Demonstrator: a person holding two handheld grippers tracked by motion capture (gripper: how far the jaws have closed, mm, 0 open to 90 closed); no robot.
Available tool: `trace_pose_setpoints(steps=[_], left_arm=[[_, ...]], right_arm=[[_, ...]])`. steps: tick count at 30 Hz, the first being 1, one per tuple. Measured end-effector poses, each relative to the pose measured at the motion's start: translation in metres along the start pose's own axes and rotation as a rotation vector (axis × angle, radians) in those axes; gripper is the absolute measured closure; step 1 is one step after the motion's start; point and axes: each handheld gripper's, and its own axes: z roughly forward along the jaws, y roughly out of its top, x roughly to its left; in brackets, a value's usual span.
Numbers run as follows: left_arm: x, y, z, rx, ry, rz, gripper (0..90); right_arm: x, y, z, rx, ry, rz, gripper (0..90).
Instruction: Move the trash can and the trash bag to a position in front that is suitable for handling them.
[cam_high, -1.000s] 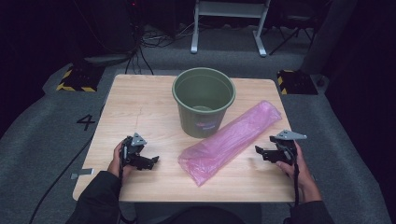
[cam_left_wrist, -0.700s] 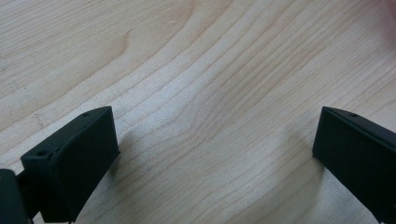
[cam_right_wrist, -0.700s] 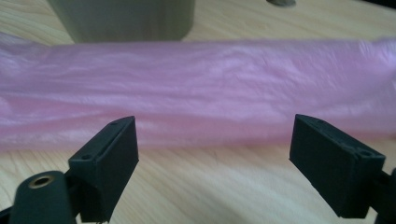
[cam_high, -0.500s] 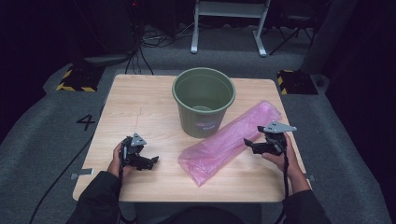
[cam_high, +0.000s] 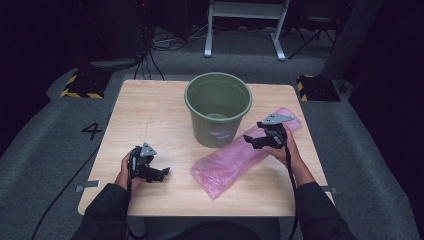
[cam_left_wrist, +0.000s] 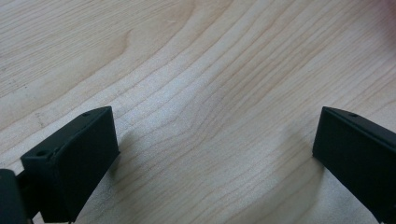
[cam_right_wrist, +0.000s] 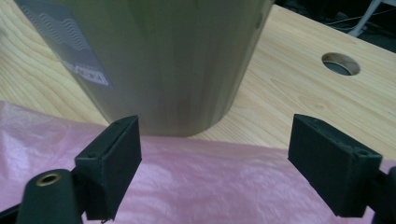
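Note:
A green plastic bucket (cam_high: 218, 109) stands upright at the middle back of the wooden table (cam_high: 150, 115). A folded pink plastic bag (cam_high: 227, 167) lies flat, slanting from the front centre to the right of the bucket. My right gripper (cam_high: 251, 142) hovers open over the bag's middle, pointing at the bucket; in the right gripper view the bag (cam_right_wrist: 196, 182) lies under the jaws and the bucket's wall (cam_right_wrist: 168, 56) stands just beyond. My left gripper (cam_high: 162, 173) rests open near the front left, with bare wood (cam_left_wrist: 215, 116) between its jaws.
A round cable hole (cam_right_wrist: 341, 63) pierces the tabletop beyond the bucket. The bucket carries a grey label (cam_right_wrist: 70, 42). Grey carpet with a "4" mark (cam_high: 92, 131) surrounds the table; a white stand's legs (cam_high: 245, 30) and yellow-black striped blocks (cam_high: 80, 85) sit behind.
My right gripper has moved left and forward from the table's right edge to above the pink bag, near the bucket. The left gripper has stayed put.

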Motion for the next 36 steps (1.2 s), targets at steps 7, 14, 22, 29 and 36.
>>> trace_pose_setpoints(steps=[7, 14, 22, 29, 36], left_arm=[[0.0, 0.0, 0.0, 0.0, 0.0, 0.0, 0.1], [0.0, 0.0, 0.0, 0.001, 0.0, 0.0, 0.1], [0.0, 0.0, 0.0, 0.0, 0.0, 0.0, 0.1], [0.0, 0.0, 0.0, 0.0, 0.0, 0.0, 0.1], [0.0, 0.0, 0.0, 0.0, -0.001, 0.0, 0.0]], right_arm=[[0.003, 0.011, 0.015, 0.01, 0.06, -0.009, 16.8], [0.01, 0.016, 0.022, 0.007, 0.078, -0.033, 17.3], [0.017, 0.021, 0.031, 0.002, 0.079, -0.043, 15.6], [0.027, 0.025, 0.037, 0.005, 0.078, -0.061, 15.6], [0.032, 0.025, 0.035, -0.001, 0.077, -0.072, 18.4]])
